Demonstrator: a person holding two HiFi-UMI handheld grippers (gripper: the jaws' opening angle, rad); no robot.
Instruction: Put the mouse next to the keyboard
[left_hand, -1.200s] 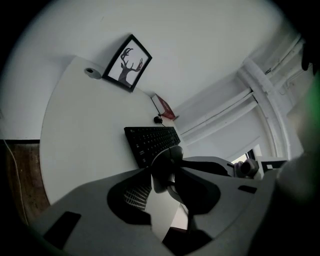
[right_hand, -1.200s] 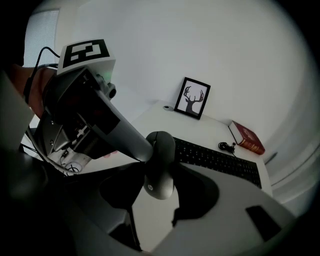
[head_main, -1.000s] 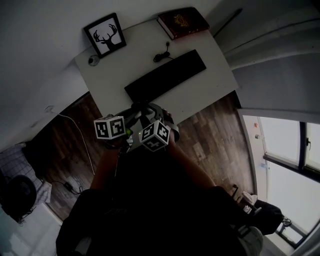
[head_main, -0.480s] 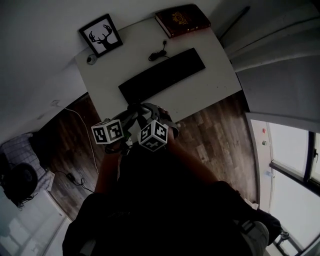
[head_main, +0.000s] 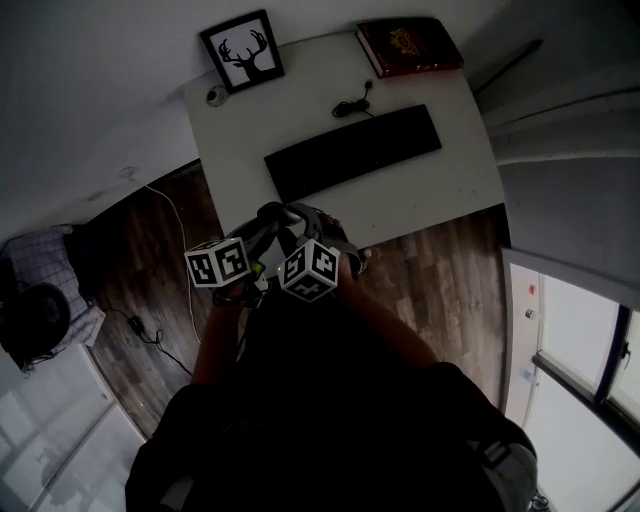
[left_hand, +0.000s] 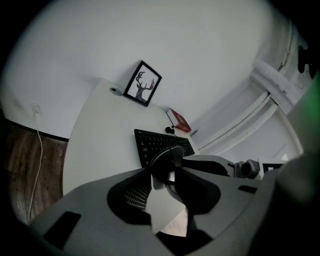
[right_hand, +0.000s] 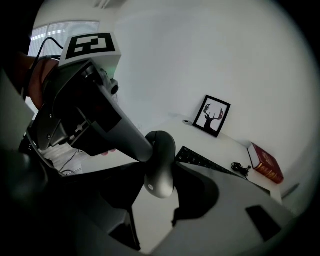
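White table (head_main: 440, 190) against a pale wall, dark wood floor (head_main: 430, 290) in front of it. On the table: a black keyboard (head_main: 352, 152) lying slantwise across the middle. Behind it and just apart, a small coiled cable (head_main: 352, 106). At the far right corner a red book (head_main: 408, 47). At the far left a framed deer picture (head_main: 243, 50) upright at the wall, with a small round object (head_main: 216, 96) just beside it, too small to identify.

Mouse (right_hand: 160, 162) not on the table: up in the air at about the near edge, on the person's side of the keyboard and apart from it. Gripped by both tools at once. Right gripper (right_hand: 160, 171) closed on it, one pad against each flank, the rounded grey back facing its camera, a small logo near the lower end. Left gripper (left_hand: 167, 167) likewise clamped on it, jaw tips pressed to the dark body, with a finger of the other gripper reaching in from the right. In the right gripper view, one left finger laid against the mouse's upper left side.

In the head view, the left marker cube (head_main: 218, 262) and the right marker cube (head_main: 308, 270) side by side, close together, over the floor just short of the table.
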